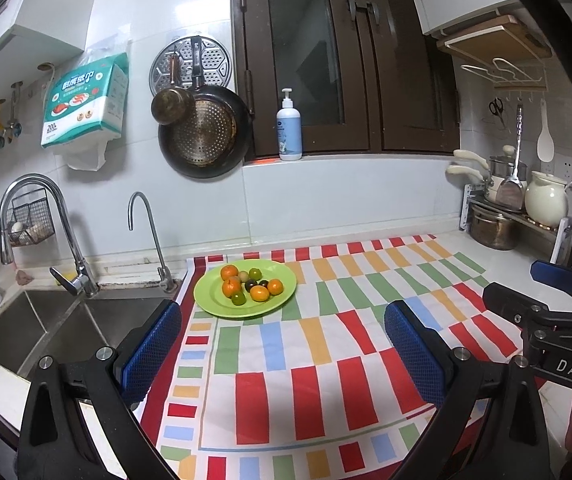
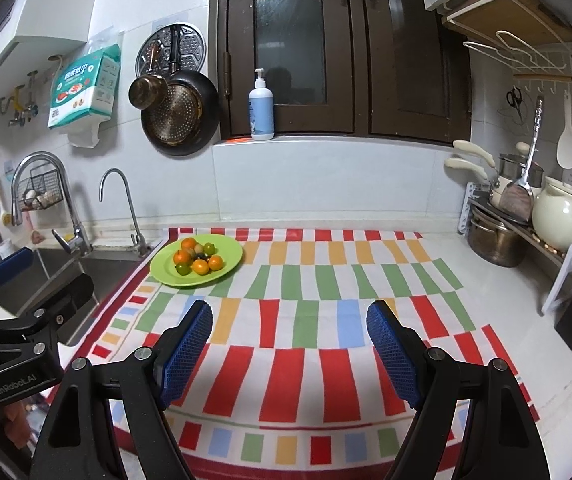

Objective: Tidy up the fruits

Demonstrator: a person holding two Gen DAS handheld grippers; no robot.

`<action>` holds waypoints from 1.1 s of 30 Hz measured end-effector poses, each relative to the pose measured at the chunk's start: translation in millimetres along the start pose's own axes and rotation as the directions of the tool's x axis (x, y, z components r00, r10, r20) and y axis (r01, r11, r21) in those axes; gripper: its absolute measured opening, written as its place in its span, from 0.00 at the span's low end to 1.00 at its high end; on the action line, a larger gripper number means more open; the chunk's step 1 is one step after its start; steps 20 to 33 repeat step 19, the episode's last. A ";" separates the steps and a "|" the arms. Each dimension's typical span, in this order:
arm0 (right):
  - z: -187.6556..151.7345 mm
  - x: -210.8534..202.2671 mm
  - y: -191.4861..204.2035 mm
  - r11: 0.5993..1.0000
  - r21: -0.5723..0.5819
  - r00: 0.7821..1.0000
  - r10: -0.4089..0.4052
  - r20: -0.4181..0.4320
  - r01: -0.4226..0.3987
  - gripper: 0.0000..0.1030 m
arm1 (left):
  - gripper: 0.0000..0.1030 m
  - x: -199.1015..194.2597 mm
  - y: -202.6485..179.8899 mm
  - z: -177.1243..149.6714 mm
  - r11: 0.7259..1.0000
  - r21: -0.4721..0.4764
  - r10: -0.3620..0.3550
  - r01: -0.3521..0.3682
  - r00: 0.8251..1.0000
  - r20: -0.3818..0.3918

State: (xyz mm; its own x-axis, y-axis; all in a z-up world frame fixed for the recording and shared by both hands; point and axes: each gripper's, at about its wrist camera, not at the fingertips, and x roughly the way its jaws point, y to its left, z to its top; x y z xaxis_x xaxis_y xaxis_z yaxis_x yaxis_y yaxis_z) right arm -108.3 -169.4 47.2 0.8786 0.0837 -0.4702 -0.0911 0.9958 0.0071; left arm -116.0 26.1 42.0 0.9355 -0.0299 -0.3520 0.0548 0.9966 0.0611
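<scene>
Setting: domestic kitchen.
Sink: stainless double basin (image 1: 57,320) set into the bench, with a tall chrome faucet (image 1: 45,220) and a slimmer second tap (image 1: 147,236).
Wall: white tile; a dark frying pan (image 1: 203,132), a perforated steamer tray (image 1: 191,60) and a pack of kitchen paper (image 1: 85,100) hang on it.
Window: dark wooden frame (image 1: 346,60); a pump bottle (image 1: 289,128) stands on the sill.
Right side: rack with steel pots (image 1: 490,228), a cream ceramic jar (image 1: 546,200), hanging ladle and rice paddle (image 1: 544,132), scissors, knife block.
Bench: white, covered by a multicoloured checked cloth (image 1: 326,340).
</scene>
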 end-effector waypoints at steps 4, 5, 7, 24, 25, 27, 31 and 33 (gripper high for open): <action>-4.6 -4.0 -2.2 1.000 0.000 1.000 -0.001 -0.008 0.001 0.78 | 1.00 -3.9 -2.7 -1.2 1.000 -0.001 -0.009 0.009 1.000 -0.002; -5.4 -4.7 -2.6 1.000 0.001 1.000 -0.001 -0.009 0.001 0.78 | 1.00 -4.4 -3.7 -1.5 1.000 0.000 -0.012 0.012 1.000 -0.004; -6.2 -5.4 -3.7 1.000 0.002 1.000 0.001 -0.009 -0.001 0.78 | 1.00 -5.0 -5.4 -2.4 1.000 0.003 -0.014 0.014 1.000 -0.008; -14.4 -8.9 -10.5 1.000 0.020 1.000 0.013 -0.020 -0.013 0.78 | 1.00 -8.5 -8.3 -6.6 1.000 0.011 -0.003 0.004 0.999 -0.038; -14.4 -8.9 -10.5 1.000 0.020 1.000 0.013 -0.020 -0.013 0.78 | 1.00 -8.5 -8.3 -6.6 1.000 0.011 -0.003 0.004 0.999 -0.038; -14.4 -8.9 -10.5 1.000 0.020 1.000 0.013 -0.020 -0.013 0.78 | 1.00 -8.5 -8.3 -6.6 1.000 0.011 -0.003 0.004 0.999 -0.038; -14.4 -8.9 -10.5 1.000 0.020 1.000 0.013 -0.020 -0.013 0.78 | 1.00 -8.5 -8.3 -6.6 1.000 0.011 -0.003 0.004 0.999 -0.038; -14.4 -8.9 -10.5 1.000 0.020 1.000 0.013 -0.020 -0.013 0.78 | 1.00 -8.5 -8.3 -6.6 1.000 0.011 -0.003 0.004 0.999 -0.038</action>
